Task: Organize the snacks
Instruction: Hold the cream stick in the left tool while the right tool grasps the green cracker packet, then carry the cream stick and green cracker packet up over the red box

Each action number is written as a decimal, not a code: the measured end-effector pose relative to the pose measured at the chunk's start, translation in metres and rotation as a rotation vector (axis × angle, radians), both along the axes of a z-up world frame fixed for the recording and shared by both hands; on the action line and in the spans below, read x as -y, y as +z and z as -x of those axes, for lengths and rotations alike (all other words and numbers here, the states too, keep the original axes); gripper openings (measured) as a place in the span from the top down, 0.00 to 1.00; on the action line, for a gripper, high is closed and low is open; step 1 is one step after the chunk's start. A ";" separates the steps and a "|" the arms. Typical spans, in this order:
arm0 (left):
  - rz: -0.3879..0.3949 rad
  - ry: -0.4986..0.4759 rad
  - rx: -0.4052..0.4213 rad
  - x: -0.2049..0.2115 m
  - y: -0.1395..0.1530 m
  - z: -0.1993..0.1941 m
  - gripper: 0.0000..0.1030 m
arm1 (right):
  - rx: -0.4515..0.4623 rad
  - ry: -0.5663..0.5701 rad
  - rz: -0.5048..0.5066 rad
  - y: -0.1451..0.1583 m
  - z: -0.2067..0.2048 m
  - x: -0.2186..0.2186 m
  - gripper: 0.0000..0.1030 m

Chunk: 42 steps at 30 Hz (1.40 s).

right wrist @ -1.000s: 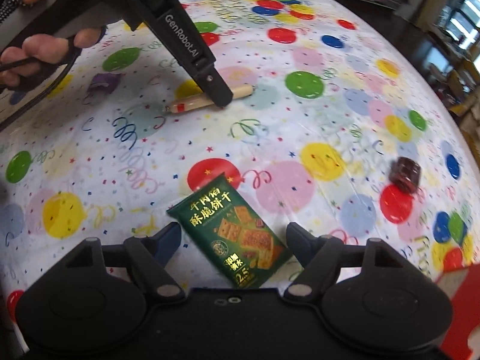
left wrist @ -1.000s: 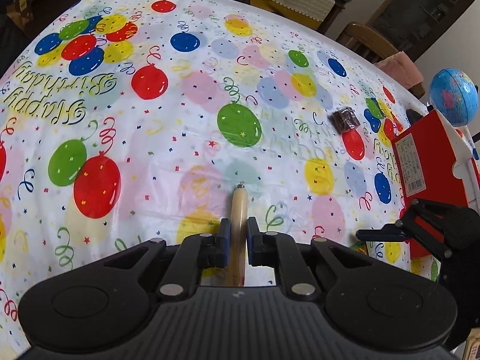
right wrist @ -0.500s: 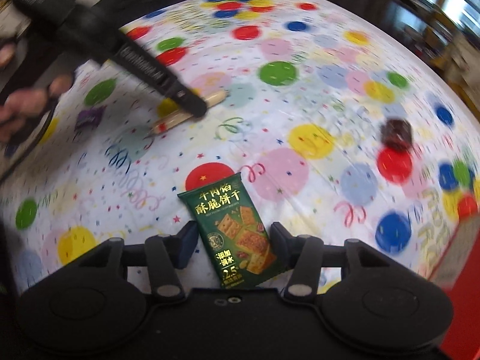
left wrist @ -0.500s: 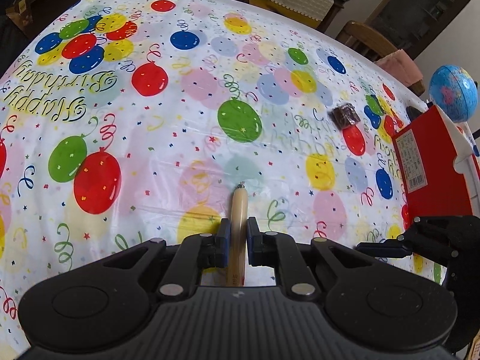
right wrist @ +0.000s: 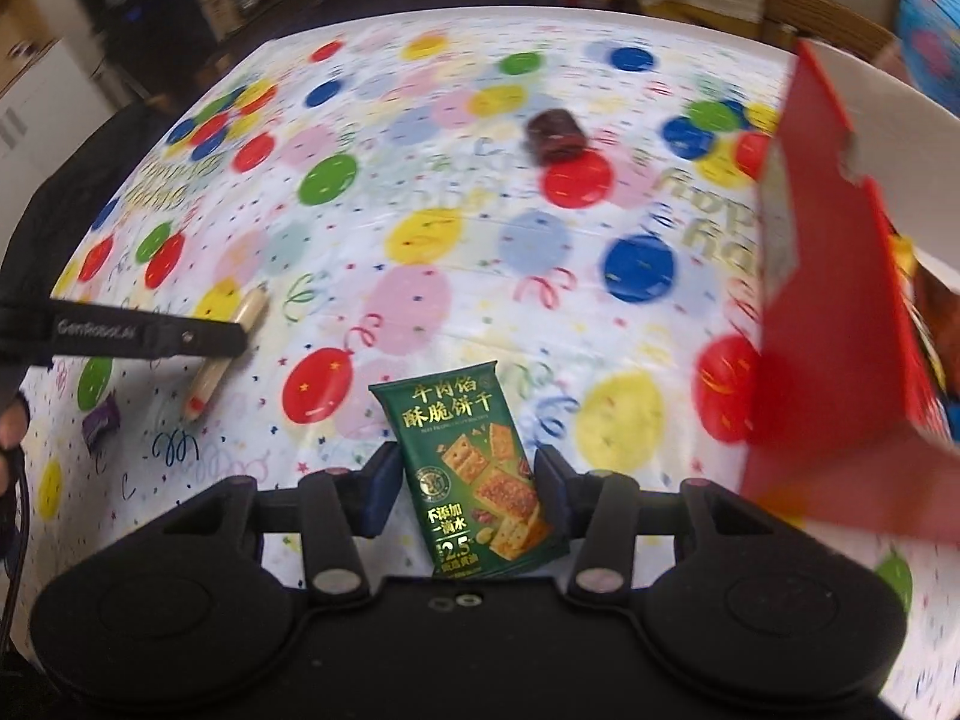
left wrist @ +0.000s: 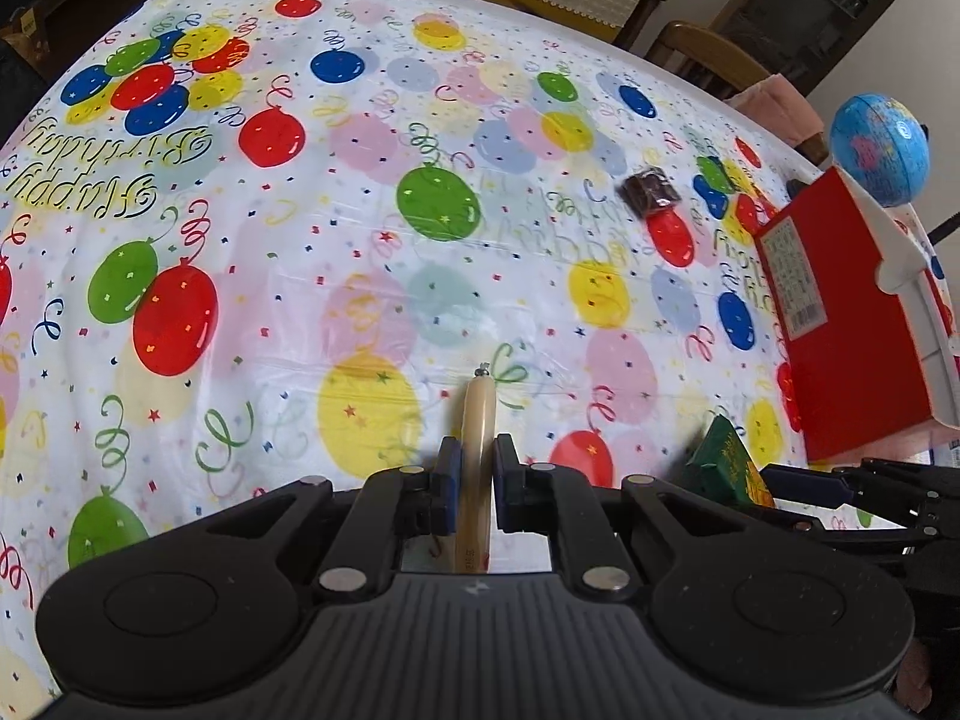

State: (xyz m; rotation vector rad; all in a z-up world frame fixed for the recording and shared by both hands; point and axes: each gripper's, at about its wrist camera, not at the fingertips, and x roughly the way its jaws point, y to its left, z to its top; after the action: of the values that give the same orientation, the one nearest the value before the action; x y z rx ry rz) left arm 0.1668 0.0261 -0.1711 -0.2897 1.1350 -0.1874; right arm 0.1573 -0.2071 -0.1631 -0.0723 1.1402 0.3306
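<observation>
You had the right gripper (right wrist: 467,480) clamped on the green foil cracker packet (right wrist: 474,474) at bottom centre, mid-carry toward the open red cardboard box (right wrist: 840,324) at right, while your left gripper (left wrist: 477,474) pinched the tan sausage stick (left wrist: 477,438), so next probably drop it inside.

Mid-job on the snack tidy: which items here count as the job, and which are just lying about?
Job:
- green cracker packet, in the right gripper
- dark wrapped snack on the tablecloth
- red box

Lying about:
- wooden pencil, in the left gripper
- globe
- small purple item
</observation>
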 end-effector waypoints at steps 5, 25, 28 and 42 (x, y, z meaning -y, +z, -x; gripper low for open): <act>0.005 -0.019 0.016 0.007 0.011 0.006 0.90 | 0.013 -0.058 -0.030 0.014 0.014 0.015 0.61; -0.006 -0.021 0.021 0.014 0.018 0.035 0.90 | 0.033 0.141 0.094 -0.001 0.029 0.014 0.28; -0.001 -0.011 0.008 0.013 0.013 0.043 0.90 | 0.026 0.187 0.134 -0.010 0.026 0.009 0.32; 0.011 0.068 -0.026 0.008 0.004 0.068 0.90 | 0.046 0.208 0.158 -0.011 0.034 0.002 0.59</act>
State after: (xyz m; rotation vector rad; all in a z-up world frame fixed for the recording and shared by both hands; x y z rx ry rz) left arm 0.0993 0.0183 -0.1673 -0.3403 1.1484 -0.1301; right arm 0.1237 -0.2093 -0.1743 -0.3379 1.1142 0.4204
